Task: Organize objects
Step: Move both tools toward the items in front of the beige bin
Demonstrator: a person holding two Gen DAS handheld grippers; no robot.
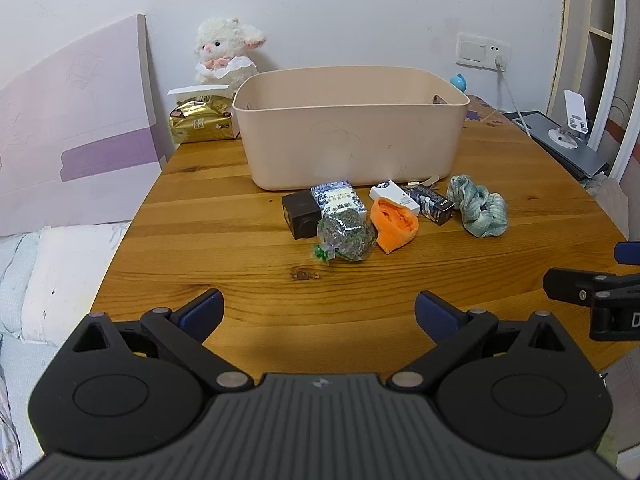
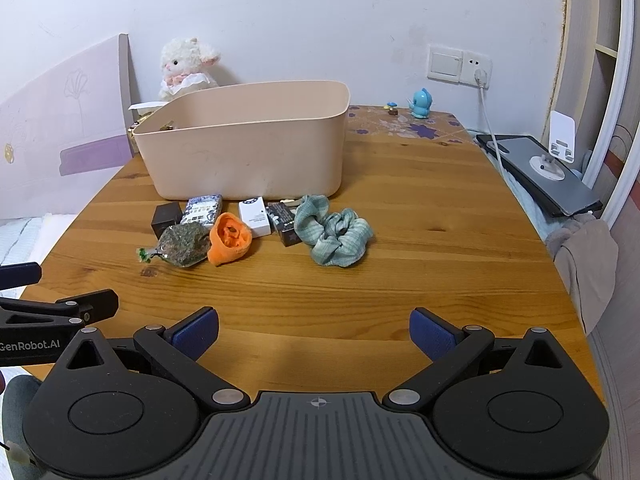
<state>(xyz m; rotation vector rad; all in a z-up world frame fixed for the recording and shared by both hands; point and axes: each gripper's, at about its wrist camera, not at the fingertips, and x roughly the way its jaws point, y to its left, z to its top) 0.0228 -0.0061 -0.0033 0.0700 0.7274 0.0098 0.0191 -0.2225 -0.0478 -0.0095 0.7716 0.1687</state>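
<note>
Both grippers (image 1: 319, 312) (image 2: 314, 330) gape, clutter (image 1: 394, 210) well beyond them.

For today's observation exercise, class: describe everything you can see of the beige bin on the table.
The bin is a beige, smooth, plastic-looking tub, rectangular with rounded corners and a rolled rim, open-topped and upright on the wooden table. Its walls taper slightly downward, with faint scuffs on the front. Little of its inside shows. A row of small items lies along its front; whether any touch it is unclear. A gold packet sits at its left rear.
</note>
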